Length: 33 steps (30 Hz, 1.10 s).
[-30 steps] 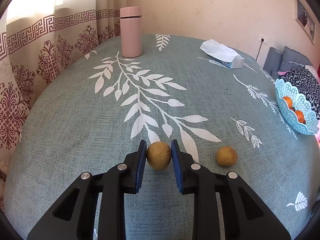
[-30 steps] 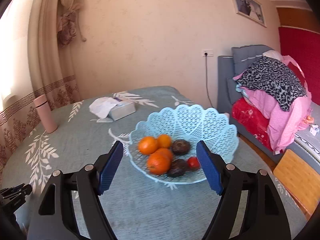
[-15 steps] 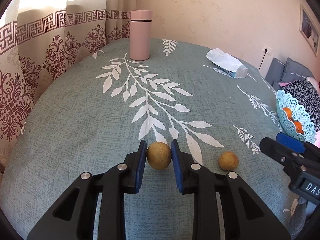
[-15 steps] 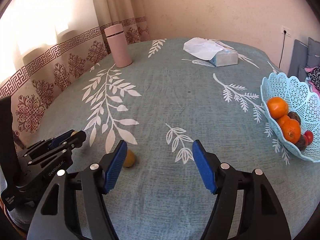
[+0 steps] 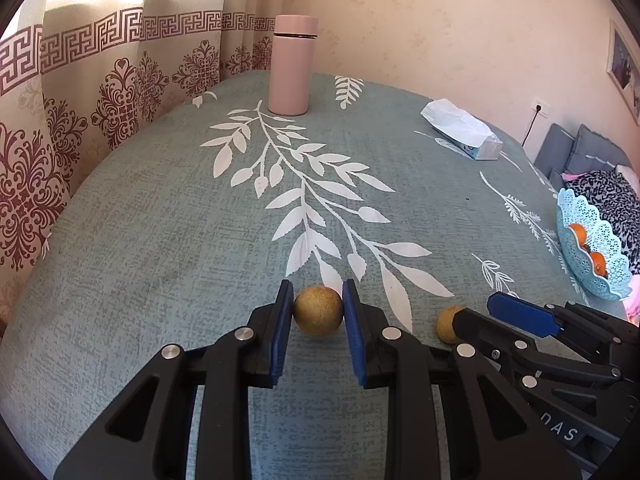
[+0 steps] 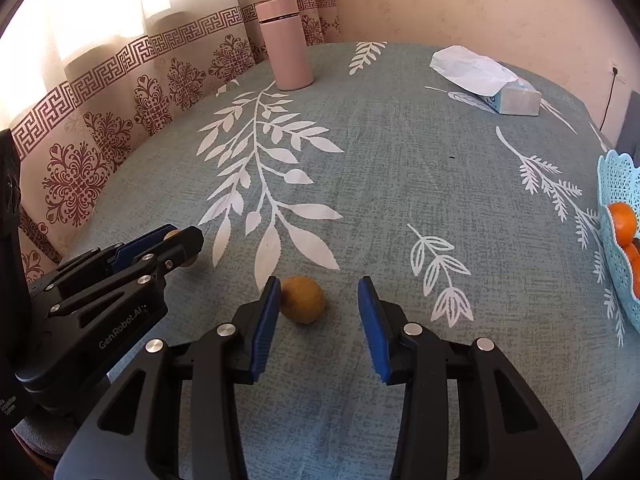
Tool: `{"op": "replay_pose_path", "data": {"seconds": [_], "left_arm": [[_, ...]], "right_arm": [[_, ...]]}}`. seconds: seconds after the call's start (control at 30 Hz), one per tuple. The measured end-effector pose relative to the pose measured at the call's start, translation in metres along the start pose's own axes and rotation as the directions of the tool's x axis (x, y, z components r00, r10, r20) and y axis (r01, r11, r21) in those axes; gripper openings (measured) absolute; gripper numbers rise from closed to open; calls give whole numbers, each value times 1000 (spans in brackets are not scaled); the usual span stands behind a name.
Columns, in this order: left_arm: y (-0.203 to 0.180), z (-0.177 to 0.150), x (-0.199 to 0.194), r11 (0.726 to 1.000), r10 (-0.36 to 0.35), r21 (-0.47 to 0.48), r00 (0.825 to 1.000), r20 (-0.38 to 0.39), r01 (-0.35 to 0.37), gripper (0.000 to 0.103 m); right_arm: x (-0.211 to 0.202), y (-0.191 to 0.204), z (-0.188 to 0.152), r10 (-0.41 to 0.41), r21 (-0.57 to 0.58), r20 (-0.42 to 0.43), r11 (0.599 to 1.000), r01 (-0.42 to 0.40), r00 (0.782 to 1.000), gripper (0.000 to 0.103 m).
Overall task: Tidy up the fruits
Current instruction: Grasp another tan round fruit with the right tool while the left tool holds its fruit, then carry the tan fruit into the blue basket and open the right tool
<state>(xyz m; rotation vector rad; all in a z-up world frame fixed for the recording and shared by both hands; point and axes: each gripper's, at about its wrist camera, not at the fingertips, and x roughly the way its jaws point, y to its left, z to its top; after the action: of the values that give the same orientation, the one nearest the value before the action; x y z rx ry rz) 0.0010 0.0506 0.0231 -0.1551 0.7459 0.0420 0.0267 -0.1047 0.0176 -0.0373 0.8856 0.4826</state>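
My left gripper (image 5: 316,300) is shut on a round brown fruit (image 5: 318,311), which rests low over the teal tablecloth. A second brown fruit (image 6: 303,300) lies on the cloth between the jaws of my right gripper (image 6: 320,300), which are closing. Its left pad is at the fruit's side and the right pad still stands well apart. The left wrist view shows that fruit (image 5: 446,322) half hidden behind the right gripper (image 5: 476,312). A light blue lattice basket (image 5: 592,248) (image 6: 618,184) with oranges stands at the table's right edge.
A pink flask (image 5: 293,66) (image 6: 285,44) stands at the far side near the patterned curtain (image 5: 60,140). A tissue pack (image 5: 464,132) (image 6: 488,80) lies at the far right. The left gripper (image 6: 180,240) is close on the right gripper's left.
My right gripper swung from above the basket over to the left, came down around the second brown fruit, and its jaws narrowed. The left gripper stayed put, still holding its fruit.
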Motion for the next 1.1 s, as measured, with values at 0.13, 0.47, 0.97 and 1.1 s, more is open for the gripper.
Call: {"op": "replay_pose_path", "data": {"seconds": [0.13,0.47,0.97,1.1], "left_arm": [[0,0,0,1000,0,-1,1000,-1,0,25],[1,0,1,1000,-1,-1,1000,-6,1,25],[0,0,1,1000,-1,2,1000,-8,1,26],[-1,0,1,1000,0,4,1000,-9,0,26]], "right_arm": [[4,2,0,26,3,-12,1000,-26,1000,42],[10,3,-1,56,17,-37,998,-56,998,28],[-40,-43,-8,-47,118,81,992,37,996,28],[-59,-68,-10,-96,181,120,981,73,988,28]]}}
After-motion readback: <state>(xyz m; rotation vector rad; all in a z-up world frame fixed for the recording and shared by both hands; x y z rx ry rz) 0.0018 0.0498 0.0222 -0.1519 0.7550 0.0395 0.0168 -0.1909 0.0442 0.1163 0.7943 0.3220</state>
